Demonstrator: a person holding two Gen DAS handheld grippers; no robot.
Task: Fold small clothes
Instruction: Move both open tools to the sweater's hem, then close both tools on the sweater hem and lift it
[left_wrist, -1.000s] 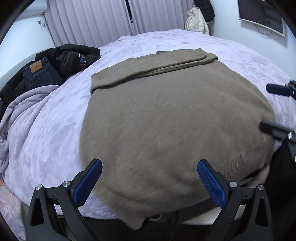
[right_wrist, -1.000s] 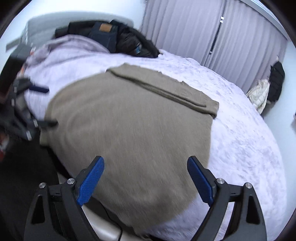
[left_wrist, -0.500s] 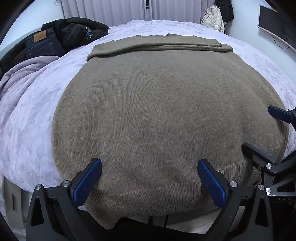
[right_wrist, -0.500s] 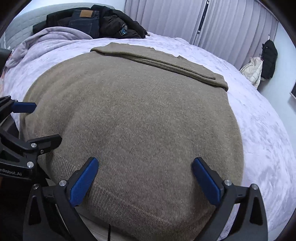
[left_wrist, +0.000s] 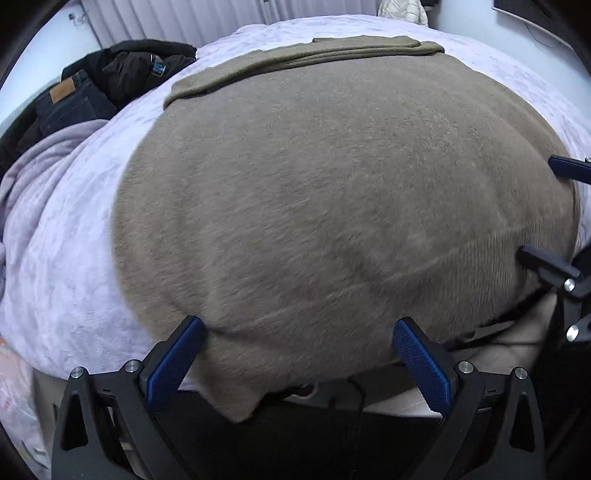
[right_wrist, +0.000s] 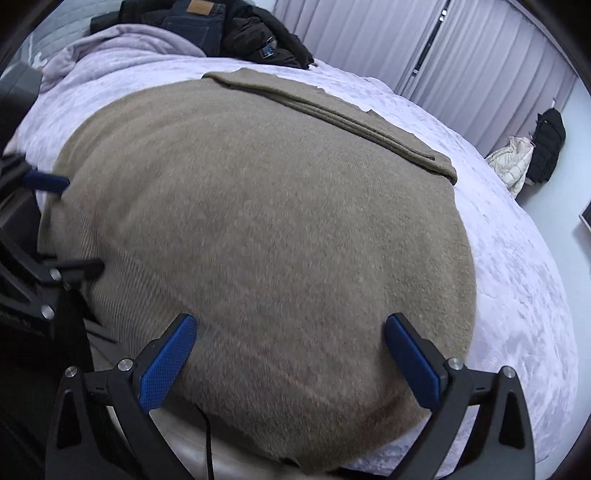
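A taupe knit sweater (left_wrist: 325, 192) lies flat on the lilac bed cover (left_wrist: 74, 258), its sleeves folded across the far end (left_wrist: 303, 59). Its near hem hangs over the bed's edge. My left gripper (left_wrist: 299, 339) is open and empty, low over the hem's left part. My right gripper (right_wrist: 291, 336) is open and empty over the hem's right part; the sweater (right_wrist: 258, 221) fills that view. Each gripper shows at the side of the other's view: the right gripper (left_wrist: 554, 218) and the left gripper (right_wrist: 59, 225).
A pile of dark jeans and a black jacket (left_wrist: 103, 81) lies at the bed's far left beside a bunched lilac blanket (left_wrist: 40, 166). Curtains (right_wrist: 480, 55) hang behind. A white and a black coat (right_wrist: 532, 155) hang at the far right wall.
Both grippers have come in closer to the sweater's near hem and sit lower over it. Both stay open and the sweater has not moved.
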